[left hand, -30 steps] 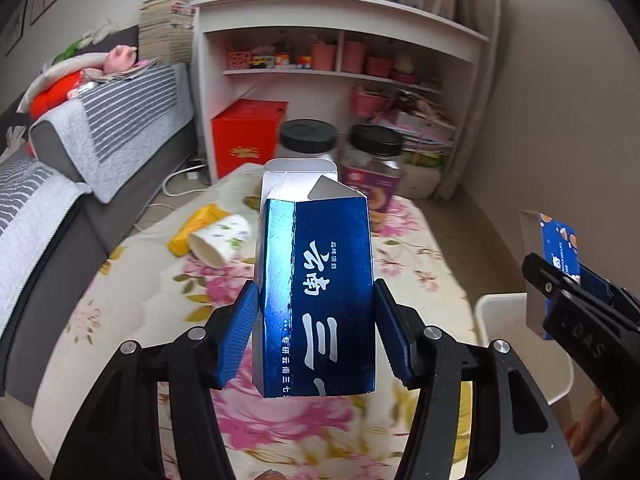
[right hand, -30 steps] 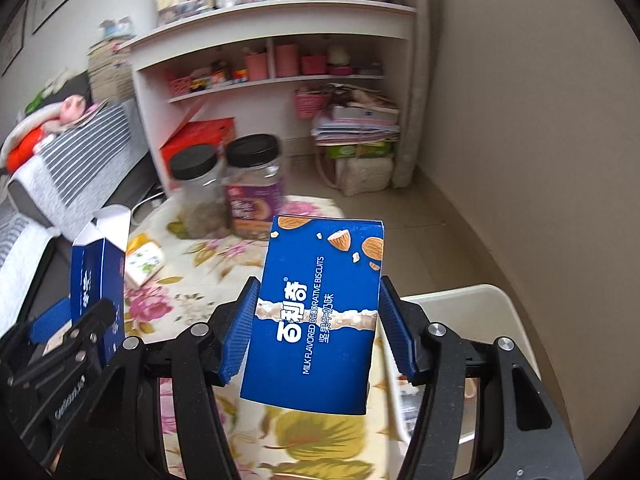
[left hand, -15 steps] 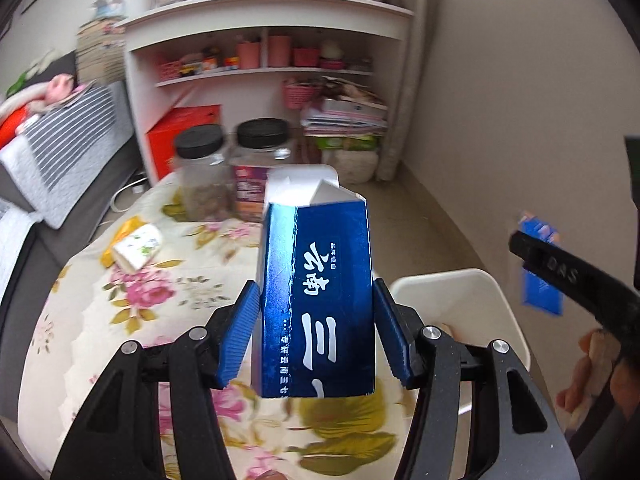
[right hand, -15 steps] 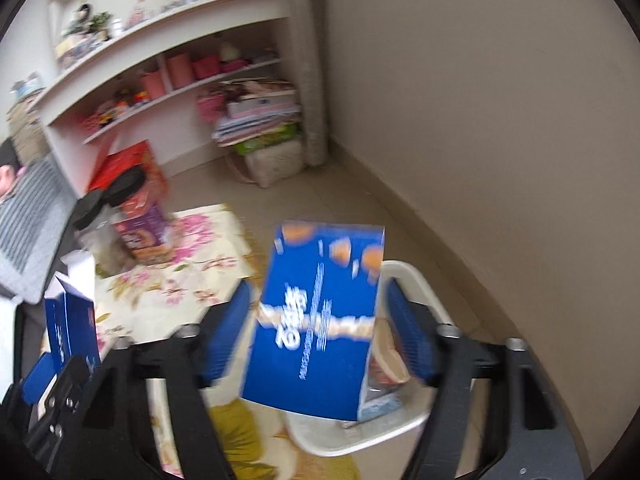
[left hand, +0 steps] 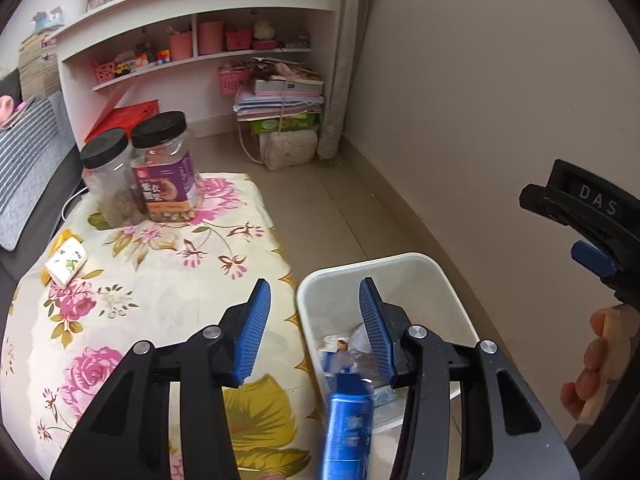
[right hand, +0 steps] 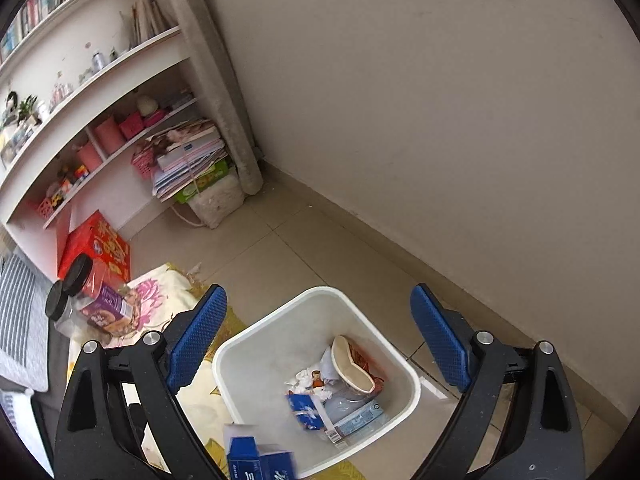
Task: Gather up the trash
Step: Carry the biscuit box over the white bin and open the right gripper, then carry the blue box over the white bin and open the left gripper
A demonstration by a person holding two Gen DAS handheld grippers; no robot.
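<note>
My left gripper (left hand: 312, 292) hangs over the near edge of the white bin (left hand: 400, 258). Its jaws are closing, with nothing between the blue pads. Just below them a blue carton (left hand: 348, 424) is in mid-fall, blurred, at the bin's near rim; the right wrist view shows this carton (right hand: 260, 460) at its bottom edge. My right gripper (right hand: 318, 296) is above the bin (right hand: 280, 308). Its jaws are opening wide and hold nothing. A blue biscuit box (right hand: 306, 410) lies in the bin among crumpled wrappers and a squashed paper bowl (right hand: 352, 364).
A low table with a flowered cloth (left hand: 160, 280) stands left of the bin. On it are two black-lidded jars (left hand: 164, 168) and a tipped paper cup (left hand: 66, 262). A wall runs close behind the bin. A person's hand (left hand: 600, 360) shows at the right.
Both grippers swung right, from over the table to over the bin. The right one opened and its biscuit box dropped in. The left one let go of the blue carton, which is falling.
</note>
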